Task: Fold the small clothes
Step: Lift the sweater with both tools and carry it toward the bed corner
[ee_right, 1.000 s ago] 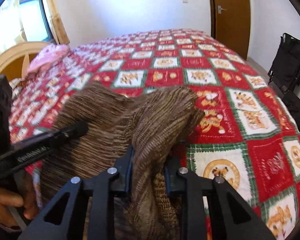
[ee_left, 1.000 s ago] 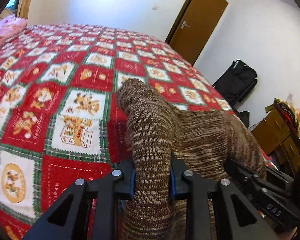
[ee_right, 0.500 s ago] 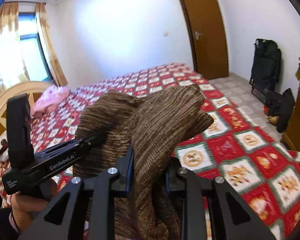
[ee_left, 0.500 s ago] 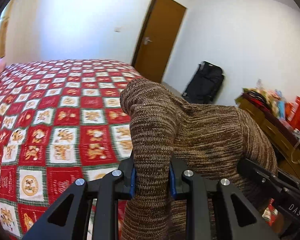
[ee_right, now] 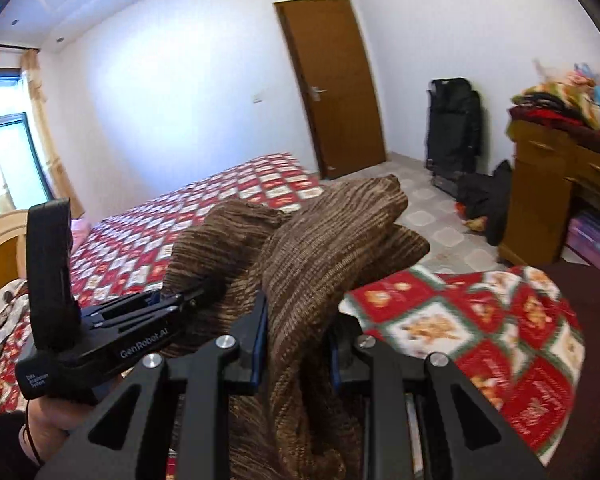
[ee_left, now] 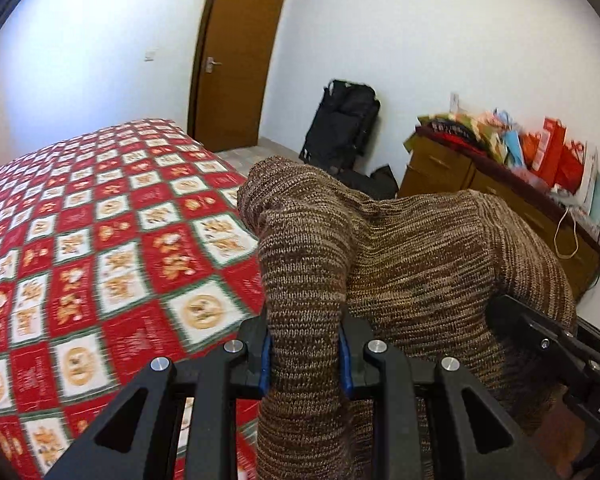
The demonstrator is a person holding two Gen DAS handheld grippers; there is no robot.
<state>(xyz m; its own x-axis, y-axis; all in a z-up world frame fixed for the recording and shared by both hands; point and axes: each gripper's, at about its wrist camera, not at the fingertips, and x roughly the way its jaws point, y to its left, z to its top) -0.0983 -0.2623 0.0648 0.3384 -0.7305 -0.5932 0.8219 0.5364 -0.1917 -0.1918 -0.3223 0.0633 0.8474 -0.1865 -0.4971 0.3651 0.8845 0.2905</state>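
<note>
A: What did we have in the left gripper (ee_left: pixel 304 354)?

B: We had a bunched fold of the brown knit sweater (ee_left: pixel 400 248) pinched between its fingers (ee_left: pixel 265 354), the blue pads pressing on the wool from both sides. In the left wrist view the knit rose up through the middle of the frame and draped off toward the right.

A: And the right gripper (ee_right: pixel 296 350)?

B: The same; its fingers (ee_right: pixel 258 344) were closed on another fold of that sweater (ee_right: pixel 320 248), which filled the centre of the right wrist view. We saw the left gripper (ee_right: pixel 188 300) at the lower left of that frame, its tips buried in the knit, with a hand (ee_right: pixel 56 424) under it.

A: Where was the sweater relative to the bed?

B: We held it up off the bed (ee_left: pixel 112 240), stretched between the two grippers. The red, white and green patchwork bedspread (ee_right: pixel 480 328) lay below it, at the left of the left wrist view and at the lower right of the right wrist view.

A: What else did we see?

B: A brown door (ee_left: pixel 236 60) in the white wall, a black bag (ee_left: pixel 344 128) standing beside it, and a wooden dresser (ee_left: pixel 500 196) at the right, piled with colourful bags. A curtained window (ee_right: pixel 8 136) showed at the far left of the right wrist view.
</note>
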